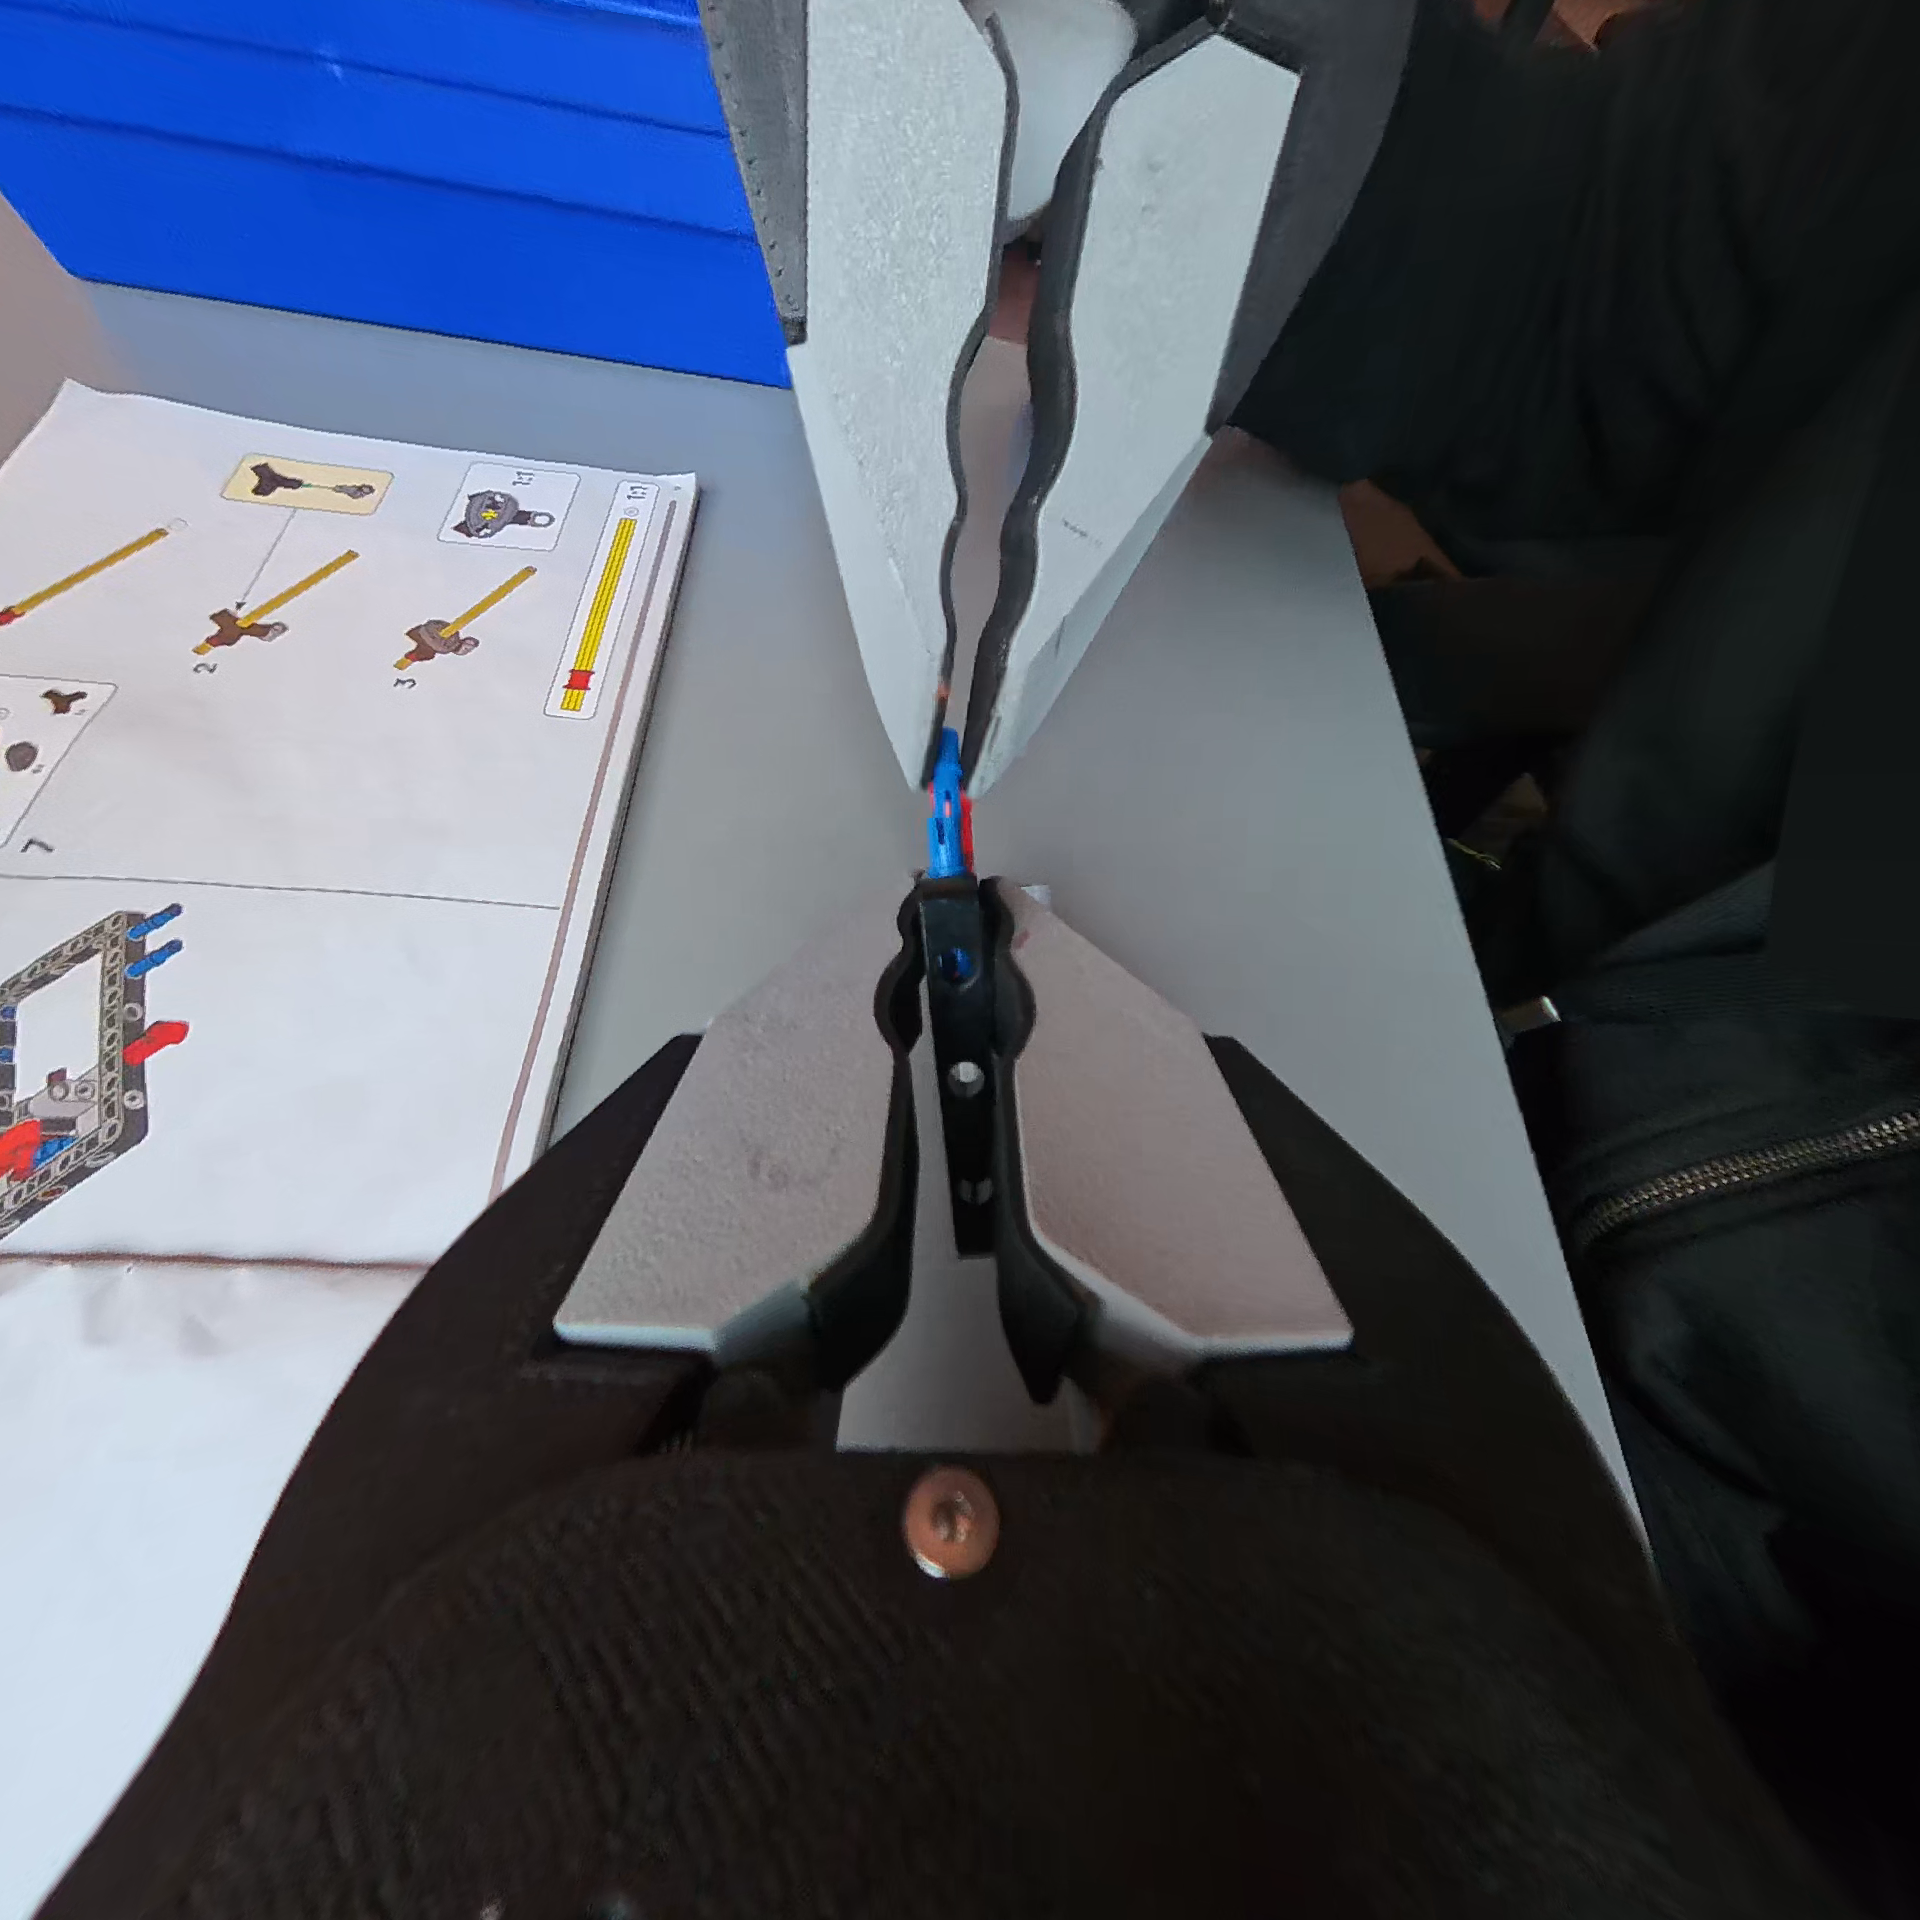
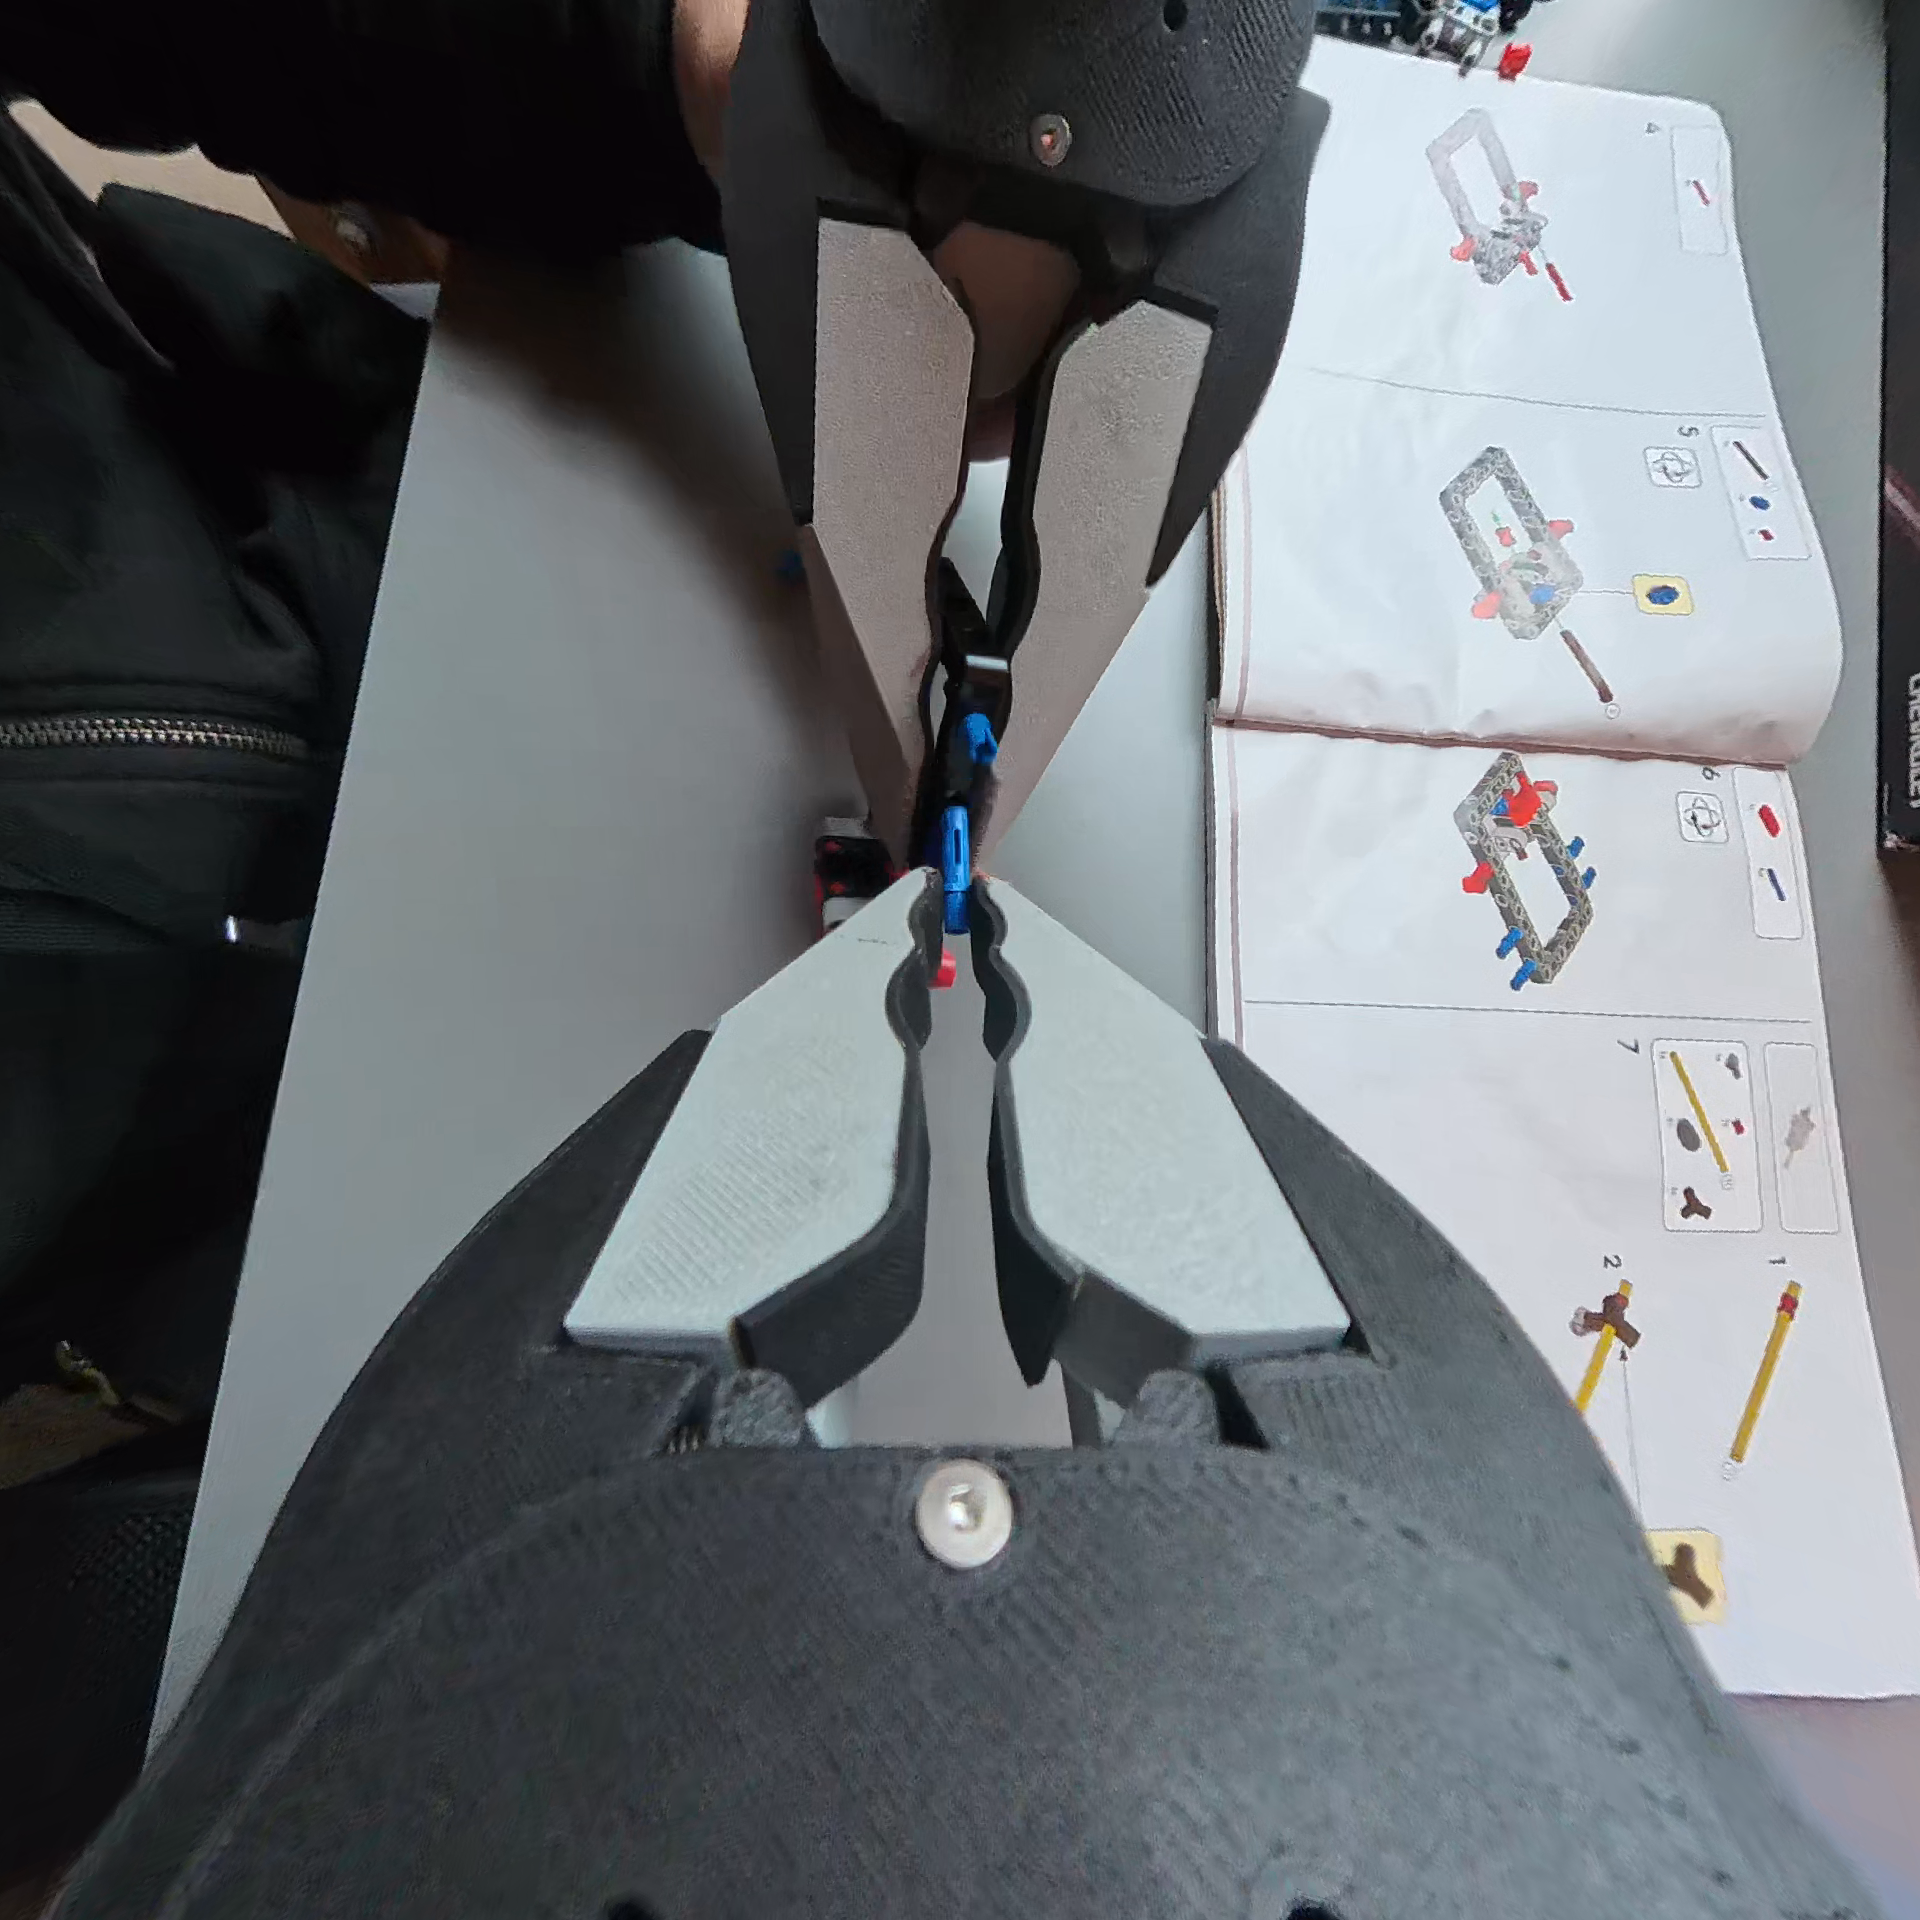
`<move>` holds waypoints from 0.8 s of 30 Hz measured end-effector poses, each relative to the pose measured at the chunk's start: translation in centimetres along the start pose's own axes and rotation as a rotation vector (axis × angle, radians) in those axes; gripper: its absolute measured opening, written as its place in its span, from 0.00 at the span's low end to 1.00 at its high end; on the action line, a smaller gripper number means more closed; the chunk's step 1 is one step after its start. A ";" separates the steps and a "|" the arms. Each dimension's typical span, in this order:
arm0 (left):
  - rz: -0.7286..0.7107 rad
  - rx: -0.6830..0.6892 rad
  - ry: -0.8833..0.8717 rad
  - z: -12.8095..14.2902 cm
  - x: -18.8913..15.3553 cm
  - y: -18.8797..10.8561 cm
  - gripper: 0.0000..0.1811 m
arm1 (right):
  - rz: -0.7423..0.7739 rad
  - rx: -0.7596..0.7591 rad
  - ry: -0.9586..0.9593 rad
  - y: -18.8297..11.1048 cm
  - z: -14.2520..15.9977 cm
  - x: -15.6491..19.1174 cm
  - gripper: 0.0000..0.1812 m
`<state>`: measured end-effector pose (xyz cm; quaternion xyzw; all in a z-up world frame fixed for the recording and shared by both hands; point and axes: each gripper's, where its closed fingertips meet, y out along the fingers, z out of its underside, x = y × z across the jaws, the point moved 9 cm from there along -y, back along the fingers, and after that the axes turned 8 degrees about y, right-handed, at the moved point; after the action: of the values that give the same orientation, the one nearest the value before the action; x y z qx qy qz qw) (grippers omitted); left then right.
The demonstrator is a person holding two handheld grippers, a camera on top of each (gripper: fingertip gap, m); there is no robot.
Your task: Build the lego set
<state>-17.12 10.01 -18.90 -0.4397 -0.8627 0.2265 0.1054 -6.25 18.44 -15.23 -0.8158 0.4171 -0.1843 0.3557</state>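
Our left gripper (image 1: 951,914) pinches a black beam (image 1: 966,1081) between its fingers; our right gripper (image 2: 951,899) pinches a blue pin (image 2: 954,868), tip to tip above the grey table (image 1: 1195,779), beside the open instruction booklet (image 2: 1507,935).

Soft, even daylight, faint shadows; wide-angle bending at edges, near foreground blurred.
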 end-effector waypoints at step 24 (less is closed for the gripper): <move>0.081 0.477 0.001 -3.7 1.9 3.8 0.08 | 0.026 -0.190 0.141 -1.8 5.1 -2.4 0.01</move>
<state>-14.14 14.60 -17.51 -0.4369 -0.7664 0.4276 0.1972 -3.64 23.31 -17.38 -0.8254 0.4671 -0.1965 0.2488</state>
